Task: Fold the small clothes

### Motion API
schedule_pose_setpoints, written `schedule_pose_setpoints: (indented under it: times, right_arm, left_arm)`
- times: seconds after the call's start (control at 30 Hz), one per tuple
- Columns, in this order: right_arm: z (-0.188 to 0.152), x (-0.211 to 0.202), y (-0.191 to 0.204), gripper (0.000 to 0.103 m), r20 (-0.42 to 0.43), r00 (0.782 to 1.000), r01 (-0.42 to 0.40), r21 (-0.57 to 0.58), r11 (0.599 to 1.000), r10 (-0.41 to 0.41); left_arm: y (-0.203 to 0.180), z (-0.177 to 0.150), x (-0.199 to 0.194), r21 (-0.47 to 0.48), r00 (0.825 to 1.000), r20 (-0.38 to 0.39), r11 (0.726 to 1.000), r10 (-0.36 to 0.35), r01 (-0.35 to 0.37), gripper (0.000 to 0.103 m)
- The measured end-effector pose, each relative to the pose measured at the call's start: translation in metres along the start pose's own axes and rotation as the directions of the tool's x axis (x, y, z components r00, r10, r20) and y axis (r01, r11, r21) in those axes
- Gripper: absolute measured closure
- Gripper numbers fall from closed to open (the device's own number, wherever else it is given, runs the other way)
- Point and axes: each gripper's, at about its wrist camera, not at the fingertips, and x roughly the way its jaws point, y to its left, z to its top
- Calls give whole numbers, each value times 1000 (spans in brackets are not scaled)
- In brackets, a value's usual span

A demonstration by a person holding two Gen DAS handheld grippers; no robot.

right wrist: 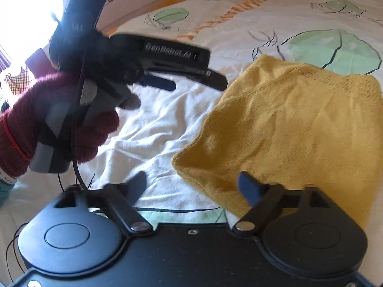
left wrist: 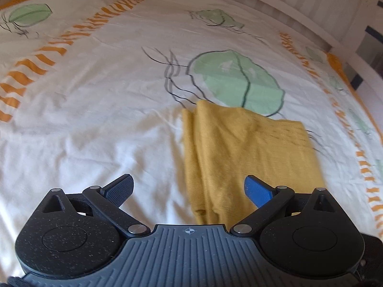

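A small mustard-yellow knitted garment [left wrist: 241, 153] lies folded on the bed cover. In the left wrist view my left gripper [left wrist: 189, 189] hangs open just above the garment's near left edge, its pads clear of the cloth. In the right wrist view the same garment [right wrist: 294, 129] fills the right half. My right gripper [right wrist: 191, 184] stands wide open over the garment's near left corner, with nothing pinched between its fingers. The left gripper [right wrist: 189, 81] shows there too at upper left, held by a hand in a dark red glove [right wrist: 59, 124].
The bed cover [left wrist: 95, 110] is white with green leaf prints and orange striped bands, and it is wrinkled near the garment. A pale wall or headboard [left wrist: 299, 2] runs along the far edge. A thin black cable [right wrist: 76, 167] trails from the left gripper's handle.
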Motion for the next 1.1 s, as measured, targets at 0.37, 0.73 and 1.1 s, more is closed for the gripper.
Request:
schedule_pose_setpoints:
  times: [0.37, 0.73, 1.1]
  right_arm:
    - [8, -54, -95, 0, 167, 969, 127, 307, 943, -184]
    - [15, -30, -176, 0, 172, 981, -2, 473, 881, -90]
    - [36, 12, -190, 0, 174, 981, -153, 413, 898, 87]
  left_arm:
    - [-17, -30, 9, -10, 991, -91, 996, -93, 93, 3]
    - [-31, -45, 33, -19, 985, -133, 994, -108, 107, 2]
    - [-34, -39, 48, -97, 963, -80, 963, -258, 250, 2]
